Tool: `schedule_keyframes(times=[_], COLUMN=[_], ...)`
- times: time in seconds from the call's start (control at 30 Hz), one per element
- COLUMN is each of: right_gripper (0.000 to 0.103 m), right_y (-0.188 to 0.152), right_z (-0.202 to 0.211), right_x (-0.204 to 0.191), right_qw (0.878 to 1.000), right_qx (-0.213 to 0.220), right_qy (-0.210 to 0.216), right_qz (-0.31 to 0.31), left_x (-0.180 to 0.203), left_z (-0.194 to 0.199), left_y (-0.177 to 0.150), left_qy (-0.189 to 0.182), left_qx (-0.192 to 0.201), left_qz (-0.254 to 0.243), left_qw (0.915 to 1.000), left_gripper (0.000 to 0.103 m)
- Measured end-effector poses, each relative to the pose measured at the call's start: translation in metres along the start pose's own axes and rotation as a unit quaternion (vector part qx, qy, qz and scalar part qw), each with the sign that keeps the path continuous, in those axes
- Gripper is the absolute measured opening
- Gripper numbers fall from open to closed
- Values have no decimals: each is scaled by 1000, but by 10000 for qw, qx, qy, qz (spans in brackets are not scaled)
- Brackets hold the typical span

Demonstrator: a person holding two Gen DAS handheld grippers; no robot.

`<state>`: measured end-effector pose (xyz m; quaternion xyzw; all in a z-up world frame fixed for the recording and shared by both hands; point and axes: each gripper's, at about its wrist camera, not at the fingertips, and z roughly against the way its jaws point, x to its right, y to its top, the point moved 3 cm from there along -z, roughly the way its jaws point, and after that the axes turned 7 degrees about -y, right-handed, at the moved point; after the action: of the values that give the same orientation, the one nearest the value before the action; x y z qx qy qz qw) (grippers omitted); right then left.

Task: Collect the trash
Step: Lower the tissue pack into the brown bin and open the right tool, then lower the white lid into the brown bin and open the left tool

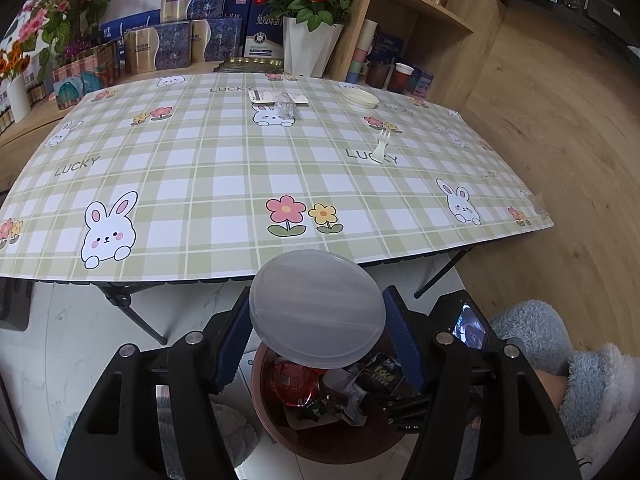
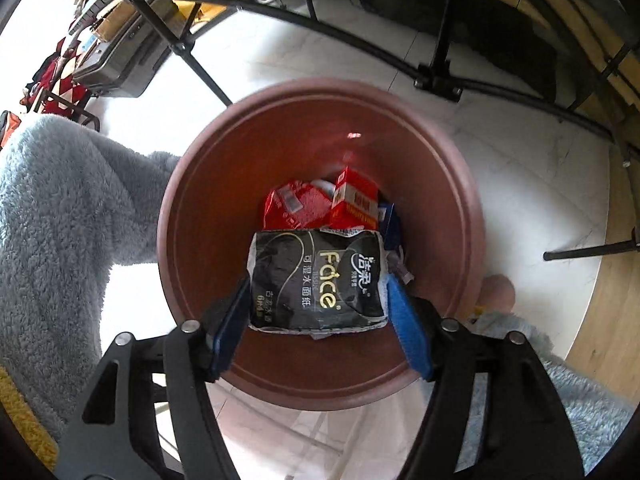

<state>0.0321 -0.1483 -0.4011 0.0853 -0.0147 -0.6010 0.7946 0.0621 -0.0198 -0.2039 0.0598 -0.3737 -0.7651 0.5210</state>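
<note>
— Stock on hand, item one?

— Translucent plastic lid [image 1: 317, 308], round, pinched at its edges between my left fingers [image 1: 240, 344], held tilted above the brown bin [image 1: 276, 432] so it should fall inside when let go.

— Item two?

— Black tissue packet [image 2: 318, 284], crumpled, clamped across its width by my right fingers [image 2: 230, 332], directly over the same bin's rim [image 2: 176, 216]. Red wrappers [image 2: 296, 206] and a red carton [image 2: 356, 196] already lie at the bottom.

— Outstanding on the table [image 1: 192, 184]?

— White plastic fork [image 1: 381, 147], shallow round dish [image 1: 360, 98], flat tray [image 1: 264, 97] with a clear crumpled wrapper [image 1: 286, 107] touching it. All far side, well apart from me.

— Judgement?

— Both loads ready for release; several pieces left.
</note>
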Motion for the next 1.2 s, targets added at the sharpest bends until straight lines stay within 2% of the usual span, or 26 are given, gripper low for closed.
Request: schedule_keyframes(times=[0.1, 0.17, 0.37, 0.57, 0.7, 0.8, 0.93, 1.2], right_gripper=[91, 94, 97, 97, 97, 97, 97, 97], right_y=[2, 5, 9, 8, 2, -2, -5, -12], right_z=[8, 19, 69, 127, 147, 146, 134, 123], right_x=[3, 6, 30, 58, 76, 86, 94, 114], right_qw=[9998, 9989, 9861, 9576, 9419, 9374, 9380, 9304], right_qx=[194, 426, 1529, 2735, 3129, 3173, 2982, 2867], right_qy=[-36, -33, -125, -299, -463, -506, -640, -581], right_qz=[-91, -178, -643, -850, -1132, -1340, -1649, -2211], left_x=[-3, -5, -9, -8, -2, 3, 10, 26], left_z=[0, -1, -9, -27, -43, -57, -77, -114], left_y=[-2, -4, -12, -26, -36, -46, -63, -101], left_qy=[46, 47, 186, 290, 252, 125, -21, -183], left_qx=[-3, -18, -79, -151, -208, -311, -585, -1569], left_qz=[31, 67, -11, -296, -589, -743, -940, -1429], left_qw=[10000, 10000, 9998, 9990, 9977, 9967, 9939, 9771], left_gripper=[63, 63, 63, 63, 63, 63, 63, 63])
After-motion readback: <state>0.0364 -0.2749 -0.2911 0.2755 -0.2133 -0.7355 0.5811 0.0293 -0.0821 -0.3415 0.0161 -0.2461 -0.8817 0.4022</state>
